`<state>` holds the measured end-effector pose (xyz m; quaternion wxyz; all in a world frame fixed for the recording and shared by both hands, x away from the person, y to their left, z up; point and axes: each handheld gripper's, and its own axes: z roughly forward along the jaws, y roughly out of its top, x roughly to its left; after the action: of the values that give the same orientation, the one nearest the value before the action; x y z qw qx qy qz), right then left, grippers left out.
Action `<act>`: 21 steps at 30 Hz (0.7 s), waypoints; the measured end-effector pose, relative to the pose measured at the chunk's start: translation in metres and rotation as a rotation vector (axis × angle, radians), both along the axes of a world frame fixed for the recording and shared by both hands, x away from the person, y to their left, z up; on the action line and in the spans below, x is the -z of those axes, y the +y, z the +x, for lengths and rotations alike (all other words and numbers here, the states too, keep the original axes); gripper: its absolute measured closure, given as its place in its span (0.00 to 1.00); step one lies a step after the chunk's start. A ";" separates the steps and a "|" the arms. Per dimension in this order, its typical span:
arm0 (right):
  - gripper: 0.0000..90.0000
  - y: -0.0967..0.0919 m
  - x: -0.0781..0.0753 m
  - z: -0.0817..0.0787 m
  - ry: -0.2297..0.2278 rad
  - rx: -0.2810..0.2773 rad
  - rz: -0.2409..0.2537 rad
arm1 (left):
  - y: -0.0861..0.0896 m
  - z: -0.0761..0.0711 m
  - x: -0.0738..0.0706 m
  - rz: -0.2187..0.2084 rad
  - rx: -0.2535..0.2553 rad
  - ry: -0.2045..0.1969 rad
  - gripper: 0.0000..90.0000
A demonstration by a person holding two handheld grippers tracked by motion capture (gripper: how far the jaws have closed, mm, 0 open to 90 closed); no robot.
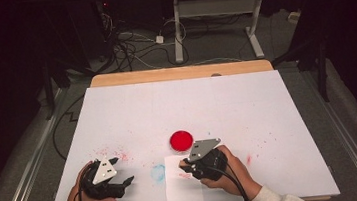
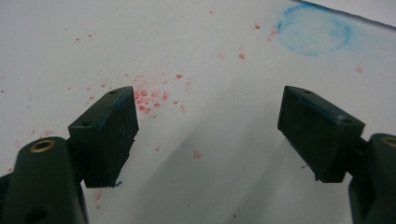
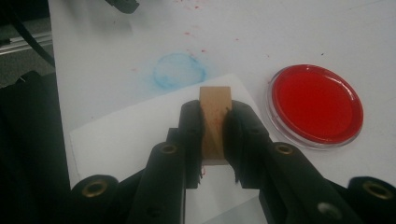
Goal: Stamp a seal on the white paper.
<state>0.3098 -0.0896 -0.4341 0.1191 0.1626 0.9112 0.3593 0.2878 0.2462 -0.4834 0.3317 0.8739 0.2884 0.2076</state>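
**Wooden block pinched over the paper, red dish just beyond**

Right hand-held gripper (image 3: 215,135): pressed together on a small wooden block (image 3: 215,119), pads flat against its two long sides, top of the block sticking out past the fingertips. Faint red marks on the block's face. Held low over a white sheet of paper (image 3: 140,135) at the near edge of the table (image 1: 267,101), probably so the block's end can be pressed down on it like a stamp; whether the block touches the paper, cannot tell. In the high view, same hand-held gripper (image 1: 189,163) over the sheet (image 1: 183,188), hand (image 1: 234,172) wrapped round its body.

Left hand-held gripper (image 2: 208,126): spread wide, holding nothing, jaws hanging over bare table dotted with red specks (image 2: 149,100). Seen from above (image 1: 123,175), parked near the table's front left, well apart from the paper, likely just kept out of the way.

Beside the paper's left edge, a pale blue ring stain (image 3: 180,70) on the table, round like a dish's footprint.

Just beyond the paper, a shallow round clear dish of red paint (image 3: 317,103), set within easy reach of the right hand, presumably for dipping the block.

Farther back, a bare table, then a floor with cables (image 1: 130,45) and a second table's legs (image 1: 177,30).
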 end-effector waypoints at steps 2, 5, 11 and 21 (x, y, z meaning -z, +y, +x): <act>0.84 -0.001 -0.001 0.001 -0.001 0.004 -0.001 | 0.001 0.000 0.000 -0.002 -0.001 0.000 0.22; 0.84 -0.002 -0.003 0.002 -0.005 0.007 0.006 | 0.002 0.000 0.000 -0.007 -0.004 0.002 0.22; 0.84 -0.006 -0.006 0.004 -0.004 0.018 0.010 | 0.002 0.002 0.000 -0.013 0.006 0.004 0.21; 0.84 -0.014 -0.014 0.007 -0.033 0.041 0.018 | 0.002 0.001 0.000 -0.013 0.011 0.004 0.21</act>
<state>0.3165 -0.1041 -0.4197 0.1401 0.1762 0.9023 0.3677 0.2888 0.2487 -0.4836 0.3380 0.8737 0.2854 0.2023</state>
